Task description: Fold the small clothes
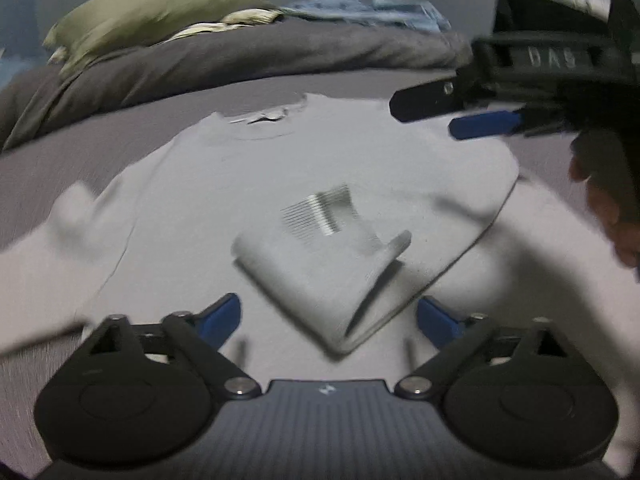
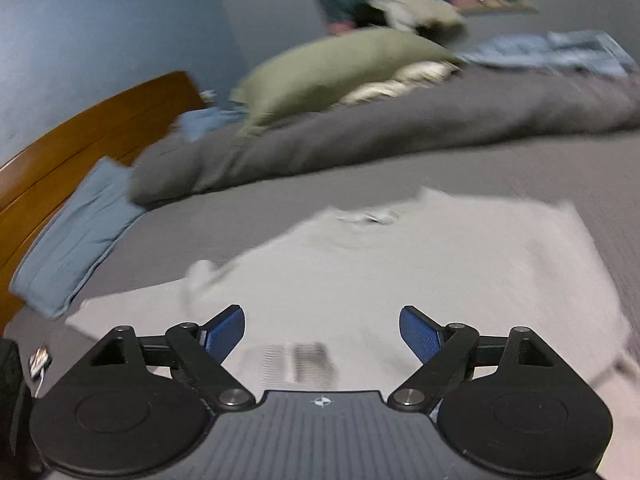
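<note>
Shirt (image 1: 304,168) lies flat on the bed (image 2: 520,168), collar end toward the rumpled duvet (image 2: 360,136). A sleeve (image 1: 320,276) lies folded across the shirt's middle. Behind the shirt: duvet, with a pillow (image 2: 332,72) on it. Left of the shirt, a second pillow (image 2: 76,240) against the headboard (image 2: 80,136).

My right tongs (image 1: 460,114), seen from the left wrist view: raised letters on the black body read "DAS", blurred. The grey shirt (image 1: 320,168) carries a striped print with no legible wording. A small emblem sits on the ribbed housing of each tongs, not readable as text.
</note>
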### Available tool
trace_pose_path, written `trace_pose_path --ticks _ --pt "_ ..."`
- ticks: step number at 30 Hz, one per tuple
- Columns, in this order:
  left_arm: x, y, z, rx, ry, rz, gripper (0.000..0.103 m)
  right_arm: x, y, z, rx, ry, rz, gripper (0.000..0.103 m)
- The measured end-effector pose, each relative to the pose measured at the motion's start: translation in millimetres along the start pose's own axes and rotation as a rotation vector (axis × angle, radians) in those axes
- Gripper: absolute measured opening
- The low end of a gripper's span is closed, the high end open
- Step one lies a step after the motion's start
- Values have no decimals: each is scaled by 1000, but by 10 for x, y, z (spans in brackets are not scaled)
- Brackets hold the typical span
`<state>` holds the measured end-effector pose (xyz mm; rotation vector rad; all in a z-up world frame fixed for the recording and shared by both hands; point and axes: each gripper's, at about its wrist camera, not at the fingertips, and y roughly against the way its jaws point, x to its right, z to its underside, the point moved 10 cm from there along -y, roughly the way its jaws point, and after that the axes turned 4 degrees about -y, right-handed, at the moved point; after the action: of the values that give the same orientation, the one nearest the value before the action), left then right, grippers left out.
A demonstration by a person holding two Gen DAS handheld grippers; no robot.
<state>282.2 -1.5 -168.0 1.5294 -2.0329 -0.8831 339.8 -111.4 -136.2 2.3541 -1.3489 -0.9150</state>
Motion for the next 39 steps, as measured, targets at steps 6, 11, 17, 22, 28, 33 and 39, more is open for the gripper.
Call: trace_pose_path --ticks 6,11,17,22,28,33,39 --pt "41 -211 -99 40 -25 -114 22 517 29 -7 19 -72 116 86" --pt "-327 65 -29 158 194 -248 7 963 -8 73 9 -123 222 85" --pt "-643 59 398 110 456 -168 7 1259 17 99 14 -105 344 83" --pt "-751 -59 484 128 580 -55 16 1293 85 95 7 -87 348 83" --pt "-813 -129 392 126 522 -78 3 1371 157 119 -19 4 397 83" --pt "-916 98 359 179 512 -215 3 1640 262 27 9 28 535 83" --pt "-1012 178 473 160 462 -266 3 1985 307 29 10 -61 634 83"
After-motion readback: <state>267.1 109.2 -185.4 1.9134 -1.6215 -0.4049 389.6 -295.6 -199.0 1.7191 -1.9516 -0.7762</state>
